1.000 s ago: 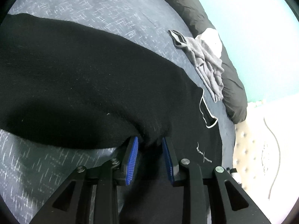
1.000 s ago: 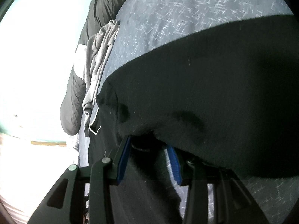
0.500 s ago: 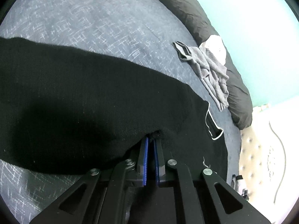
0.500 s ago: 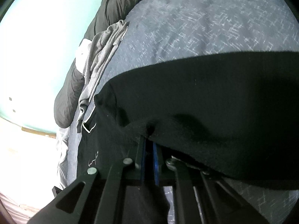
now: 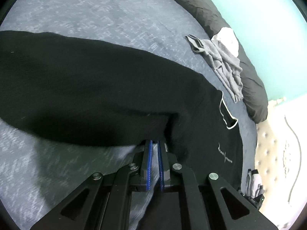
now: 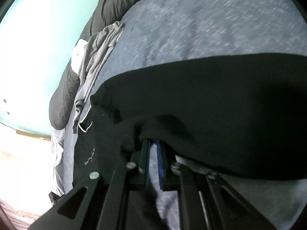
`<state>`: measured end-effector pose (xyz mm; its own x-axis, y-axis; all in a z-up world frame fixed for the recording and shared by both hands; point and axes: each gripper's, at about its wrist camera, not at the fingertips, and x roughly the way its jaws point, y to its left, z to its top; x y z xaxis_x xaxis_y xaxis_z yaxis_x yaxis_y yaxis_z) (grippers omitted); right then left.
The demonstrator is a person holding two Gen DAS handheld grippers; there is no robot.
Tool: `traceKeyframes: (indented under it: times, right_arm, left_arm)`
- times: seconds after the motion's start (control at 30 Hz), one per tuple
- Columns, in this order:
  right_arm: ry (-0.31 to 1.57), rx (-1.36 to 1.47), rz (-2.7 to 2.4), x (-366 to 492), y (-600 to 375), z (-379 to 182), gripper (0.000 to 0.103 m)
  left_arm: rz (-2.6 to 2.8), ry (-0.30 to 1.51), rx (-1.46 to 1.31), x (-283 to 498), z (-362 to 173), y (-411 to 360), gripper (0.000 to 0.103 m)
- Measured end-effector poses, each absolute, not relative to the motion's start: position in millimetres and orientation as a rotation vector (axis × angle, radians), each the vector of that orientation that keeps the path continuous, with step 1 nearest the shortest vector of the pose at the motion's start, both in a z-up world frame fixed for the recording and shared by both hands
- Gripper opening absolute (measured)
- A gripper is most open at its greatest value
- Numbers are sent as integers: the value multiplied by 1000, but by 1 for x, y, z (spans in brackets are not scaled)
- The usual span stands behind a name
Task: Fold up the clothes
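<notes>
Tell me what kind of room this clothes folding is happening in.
Most likely a bedroom. The black garment is spread over a bed's grey-blue patterned sheet, a dark duvet or pillow lies bunched along the bed's edge by a pale green wall, and a crumpled grey garment waits nearby.

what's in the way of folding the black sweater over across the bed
Nothing visible. Both tongs, left and right, are shut on the black sweater, and the blue bedsheet beyond it looks bare. The gray garment lies off to the side by the dark pillow.

Garment (image 5: 96,88) on bed (image 5: 96,15); clothes (image 5: 224,63) behind.
</notes>
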<state>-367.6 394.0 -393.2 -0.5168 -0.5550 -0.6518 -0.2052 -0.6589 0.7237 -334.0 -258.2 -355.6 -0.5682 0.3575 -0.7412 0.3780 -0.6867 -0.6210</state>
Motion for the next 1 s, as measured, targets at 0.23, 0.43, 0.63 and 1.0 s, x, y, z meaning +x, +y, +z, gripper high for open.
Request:
traceKeyframes:
  times: [0.23, 0.43, 0.63, 1.0]
  right_arm:
    - [-1126, 1454, -2251, -345, 402, -384, 33]
    - [-986, 1580, -2158, -309, 385, -378, 38]
    - [-810, 1707, -2066, -263, 370, -371, 38]
    - [-557, 1828, -1974, -173, 355, -369, 38]
  left_arm:
    - [-2494, 1176, 1600, -302, -344, -243, 8]
    - [-2475, 1076, 1824, -262, -334, -224, 11]
    - [-2456, 932, 1982, -214, -327, -208, 13]
    - [-2419, 830, 2155, -154, -335, -183, 20]
